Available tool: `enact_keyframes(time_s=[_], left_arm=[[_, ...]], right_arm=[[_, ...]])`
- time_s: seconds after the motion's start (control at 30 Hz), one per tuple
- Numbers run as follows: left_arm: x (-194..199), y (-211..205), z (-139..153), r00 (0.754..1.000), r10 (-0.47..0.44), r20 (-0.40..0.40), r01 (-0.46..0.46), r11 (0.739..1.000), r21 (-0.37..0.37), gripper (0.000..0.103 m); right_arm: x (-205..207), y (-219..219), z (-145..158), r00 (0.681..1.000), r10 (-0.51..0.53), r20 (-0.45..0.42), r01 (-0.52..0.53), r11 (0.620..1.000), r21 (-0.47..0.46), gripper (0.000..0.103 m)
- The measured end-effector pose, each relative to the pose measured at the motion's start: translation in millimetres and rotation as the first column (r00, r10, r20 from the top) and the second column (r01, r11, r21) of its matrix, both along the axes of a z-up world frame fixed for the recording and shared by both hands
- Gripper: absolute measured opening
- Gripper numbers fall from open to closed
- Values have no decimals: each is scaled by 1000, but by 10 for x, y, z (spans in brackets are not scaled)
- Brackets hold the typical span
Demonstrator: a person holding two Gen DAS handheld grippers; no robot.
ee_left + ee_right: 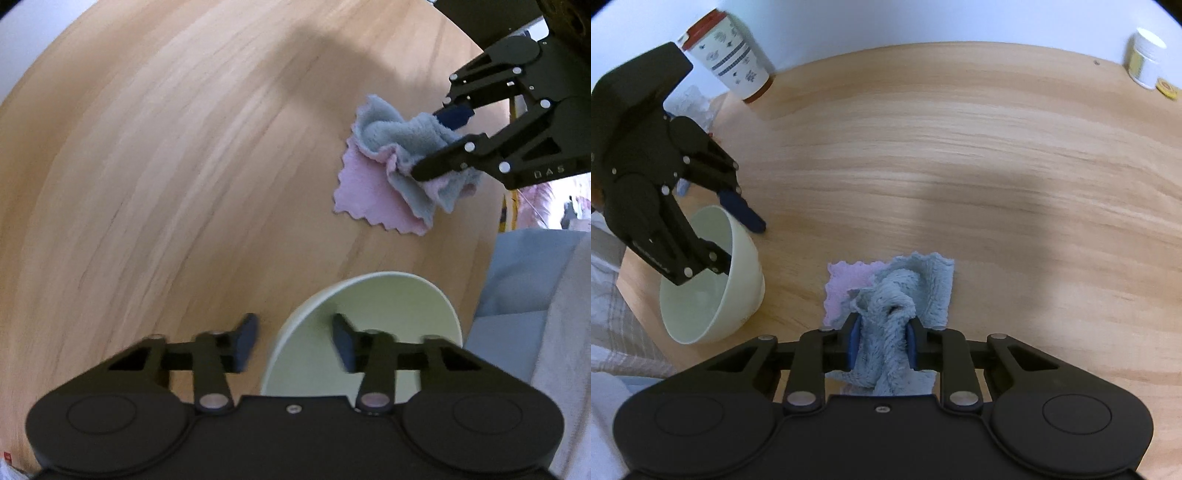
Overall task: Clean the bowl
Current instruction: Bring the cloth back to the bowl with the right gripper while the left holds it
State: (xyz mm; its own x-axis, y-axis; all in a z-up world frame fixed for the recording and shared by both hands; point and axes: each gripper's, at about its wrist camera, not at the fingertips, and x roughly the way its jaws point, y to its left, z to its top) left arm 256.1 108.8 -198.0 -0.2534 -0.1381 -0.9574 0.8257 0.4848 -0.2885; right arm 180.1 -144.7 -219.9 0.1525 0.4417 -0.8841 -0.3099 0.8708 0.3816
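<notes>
Right gripper [882,343] jaws clamping fluffy grey-pink cloth [897,291] on desk [960,166]. Left gripper [293,341] jaws apart, straddling rim of pale green ceramic bowl [388,306] tilting at desk's near edge. Wiping not yet starting.

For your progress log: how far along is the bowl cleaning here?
Done: the right gripper has shut on the cloth, part of which lies on the table. In hand: the left gripper is open astride the tilted bowl's rim. Left: closing on the rim and wiping; cloth and bowl are apart.
</notes>
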Motion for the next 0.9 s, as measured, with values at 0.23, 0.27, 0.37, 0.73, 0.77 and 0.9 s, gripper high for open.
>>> enact_keyframes(time_s=[0.23, 0.27, 0.37, 0.73, 0.77, 0.9], left_arm=[[6, 137, 102, 999, -2, 33, 2, 1000, -1, 23], [-15, 144, 132, 999, -4, 48, 4, 1000, -11, 20], [-68, 242, 354, 992, 7, 122, 0, 998, -60, 10], [-155, 427, 478, 912, 288, 291, -278, 957, -79, 8], [-154, 469, 486, 901, 315, 298, -304, 949, -83, 8], [-210, 566, 547, 839, 417, 348, -407, 907, -108, 9]], right_arm=[[72, -4, -20, 999, -28, -17, 28, 1000, 12, 26], [101, -11, -18, 999, -41, -21, 42, 999, 20, 26], [156, -45, 8, 998, -63, -25, 64, 997, 49, 26], [594, 79, 220, 991, -130, -28, 133, 964, 231, 25], [646, 90, 238, 989, -142, -36, 147, 954, 261, 25], [887, 180, 255, 978, -181, -100, 206, 907, 367, 25]])
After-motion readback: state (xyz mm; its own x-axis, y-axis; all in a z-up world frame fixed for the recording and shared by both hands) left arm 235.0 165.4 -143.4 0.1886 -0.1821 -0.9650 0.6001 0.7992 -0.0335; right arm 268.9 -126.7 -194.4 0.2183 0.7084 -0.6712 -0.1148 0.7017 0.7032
